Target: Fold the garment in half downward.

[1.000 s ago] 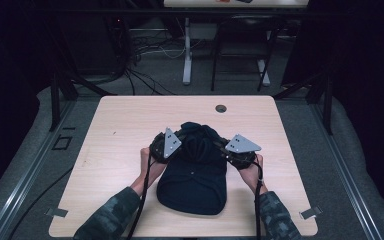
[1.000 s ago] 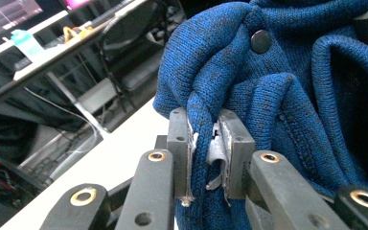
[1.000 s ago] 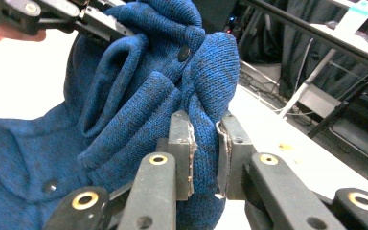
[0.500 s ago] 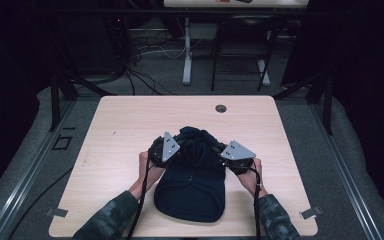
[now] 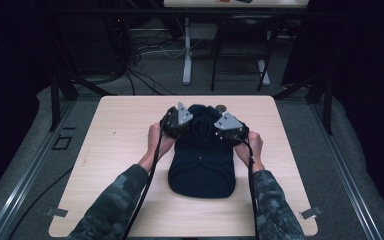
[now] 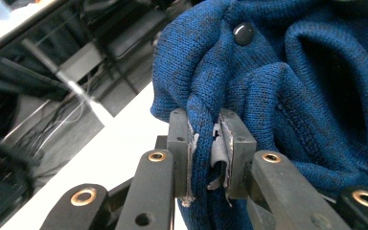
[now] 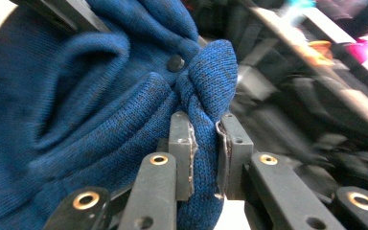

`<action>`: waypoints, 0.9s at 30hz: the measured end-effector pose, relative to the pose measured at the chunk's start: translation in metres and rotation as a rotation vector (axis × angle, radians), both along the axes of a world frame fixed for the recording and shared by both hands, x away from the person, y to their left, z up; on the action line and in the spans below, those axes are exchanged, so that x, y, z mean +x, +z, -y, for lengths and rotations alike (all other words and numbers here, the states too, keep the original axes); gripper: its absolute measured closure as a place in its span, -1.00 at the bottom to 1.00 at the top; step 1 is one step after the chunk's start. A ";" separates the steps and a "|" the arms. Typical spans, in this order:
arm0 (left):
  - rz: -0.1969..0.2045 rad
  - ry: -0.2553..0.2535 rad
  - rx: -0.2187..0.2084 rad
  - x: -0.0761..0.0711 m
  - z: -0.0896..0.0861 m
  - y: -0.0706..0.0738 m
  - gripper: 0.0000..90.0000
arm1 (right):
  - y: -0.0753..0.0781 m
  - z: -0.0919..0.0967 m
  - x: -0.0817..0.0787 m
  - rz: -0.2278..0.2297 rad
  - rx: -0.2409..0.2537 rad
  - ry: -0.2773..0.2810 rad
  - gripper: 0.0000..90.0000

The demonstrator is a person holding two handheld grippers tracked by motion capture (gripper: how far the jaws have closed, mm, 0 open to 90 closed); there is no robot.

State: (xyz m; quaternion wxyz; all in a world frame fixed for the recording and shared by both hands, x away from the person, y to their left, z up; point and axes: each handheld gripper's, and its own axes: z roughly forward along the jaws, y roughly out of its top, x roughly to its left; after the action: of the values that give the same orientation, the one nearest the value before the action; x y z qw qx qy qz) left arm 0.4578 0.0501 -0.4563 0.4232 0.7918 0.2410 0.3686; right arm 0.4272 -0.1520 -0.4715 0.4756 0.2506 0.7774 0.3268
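Knitwear, a dark blue buttoned garment (image 5: 201, 160), is laid at the centre of the tabletop (image 5: 120, 150). Its far edge is clamped by the left hand-held gripper (image 6: 205, 148) and the right hand-held gripper (image 7: 205, 153), each gripping a fabric fold.

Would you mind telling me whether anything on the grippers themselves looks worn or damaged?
Yes. In the left gripper view, the grey pad lining on the left gripper is peeling and curling off one jaw where it clamps the blue knit garment. The right gripper's lining looks frayed too.
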 end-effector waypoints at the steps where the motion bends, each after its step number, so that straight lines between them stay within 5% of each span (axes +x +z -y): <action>1: 0.055 -0.023 -0.012 -0.010 0.001 0.008 0.73 | 0.009 -0.002 -0.004 0.058 0.036 -0.005 0.75; 2: 0.109 -0.036 0.006 -0.020 0.002 0.010 0.73 | 0.016 -0.002 -0.013 0.097 0.096 0.016 0.76; 3: 0.185 -0.049 0.021 -0.036 0.000 0.003 0.73 | 0.016 -0.002 -0.020 0.118 0.094 0.022 0.76; 4: 0.195 -0.061 0.020 -0.044 -0.003 -0.008 0.73 | 0.010 0.000 -0.031 0.141 0.107 0.028 0.76; 7: 0.131 -0.063 -0.001 -0.054 -0.012 -0.051 0.73 | -0.024 0.005 -0.050 0.109 0.130 0.046 0.76; 10: 0.073 -0.055 -0.005 -0.061 -0.016 -0.077 0.73 | -0.054 0.004 -0.064 0.053 0.098 0.067 0.75; 16: 0.048 -0.079 -0.001 -0.076 -0.018 -0.087 0.72 | -0.064 0.009 -0.075 -0.032 0.101 0.098 0.74; 17: 0.030 -0.087 0.019 -0.080 -0.019 -0.090 0.71 | -0.065 0.010 -0.077 -0.037 0.100 0.101 0.74; 23: -0.071 -0.136 -0.011 -0.095 -0.030 -0.097 0.67 | -0.072 0.013 -0.095 -0.129 0.075 0.162 0.69; 27: -0.097 -0.170 0.010 -0.104 -0.033 -0.099 0.64 | -0.074 0.019 -0.102 -0.198 0.077 0.191 0.63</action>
State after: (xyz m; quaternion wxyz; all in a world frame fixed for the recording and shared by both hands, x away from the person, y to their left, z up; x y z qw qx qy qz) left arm 0.3539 0.0830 -0.5549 0.4367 0.8285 0.1912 0.2937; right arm 0.3256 -0.1708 -0.5451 0.3535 0.2245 0.8276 0.3739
